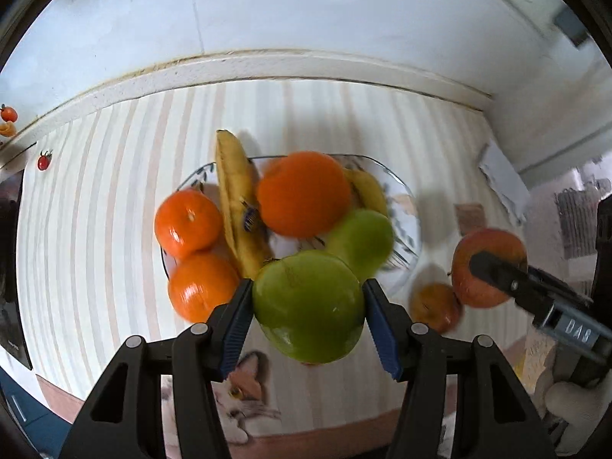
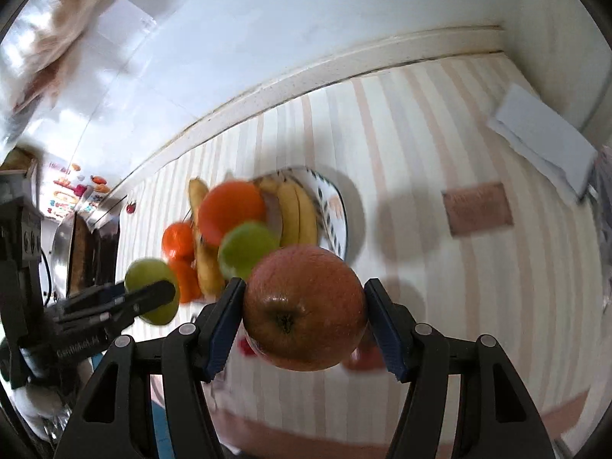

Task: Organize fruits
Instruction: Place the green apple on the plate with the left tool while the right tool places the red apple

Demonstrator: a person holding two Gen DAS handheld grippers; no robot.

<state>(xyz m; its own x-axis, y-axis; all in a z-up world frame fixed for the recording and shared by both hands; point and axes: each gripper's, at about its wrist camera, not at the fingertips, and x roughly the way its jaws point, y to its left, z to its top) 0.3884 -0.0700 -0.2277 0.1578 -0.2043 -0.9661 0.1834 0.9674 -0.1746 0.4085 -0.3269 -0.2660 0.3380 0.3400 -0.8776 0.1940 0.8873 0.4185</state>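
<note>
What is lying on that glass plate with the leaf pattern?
On the glass plate: a large orange, two smaller mandarins, a long yellow banana, more bananas behind, and a green apple. The fruit hides the plate's centre.

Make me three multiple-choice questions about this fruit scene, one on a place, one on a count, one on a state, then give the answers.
1. Where does the small red-yellow fruit lie?
A. on the plate
B. on the tablecloth beside the plate
C. in a gripper

2. How many green apples show?
A. one
B. two
C. four

3. What does the right gripper hold?
A. nothing
B. a banana
C. a red apple

Answers:
1. B: it sits off the plate rim, on the tablecloth.
2. B: one in the left gripper, one on the plate.
3. C: its fingers clamp the red apple.
</note>
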